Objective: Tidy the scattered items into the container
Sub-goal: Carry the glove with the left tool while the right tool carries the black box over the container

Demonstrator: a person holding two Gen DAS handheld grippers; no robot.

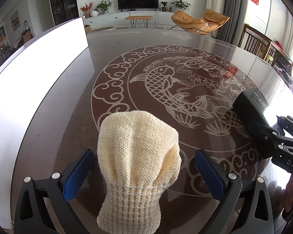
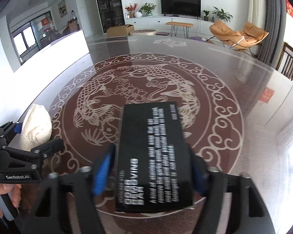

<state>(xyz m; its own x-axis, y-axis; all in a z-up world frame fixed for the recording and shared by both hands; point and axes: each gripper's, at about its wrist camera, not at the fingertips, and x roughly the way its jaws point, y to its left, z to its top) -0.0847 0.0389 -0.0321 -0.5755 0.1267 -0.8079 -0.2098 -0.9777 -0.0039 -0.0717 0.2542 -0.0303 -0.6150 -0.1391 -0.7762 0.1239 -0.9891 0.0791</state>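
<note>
On the round dark-brown glass-topped table (image 1: pixel 127 44), printed with a pale ring of clouds around two carp, lie two loose things: one cream knitted wool mitten (image 1: pixel 138 156) and one flat black cardboard box (image 2: pixel 154 156) with white lettering.

The mitten lies at the near left of the table, its ribbed cuff toward the camera and its rounded tip pointing away. The left gripper (image 1: pixel 144 173) sits over it with its two blue-padded fingers (image 1: pixel 78 175) spread to either side of the wool; a gap of table shows between each pad and the knit, so nothing is pinched.

The black box lies to the right of the mitten, well apart from it. The right gripper (image 2: pixel 152 173) straddles its near half, one blue pad (image 2: pixel 101 175) on each long edge. The view is smeared with motion, and whether the pads press on the cardboard I cannot tell.

One white rectangular container (image 1: pixel 35 74) stands along the left side of the table, its tall wall blown out by light, beyond the mitten. Neither thing is in it.

A person's hand (image 2: pixel 4 193) grips the left gripper's handle at the near left.
</note>
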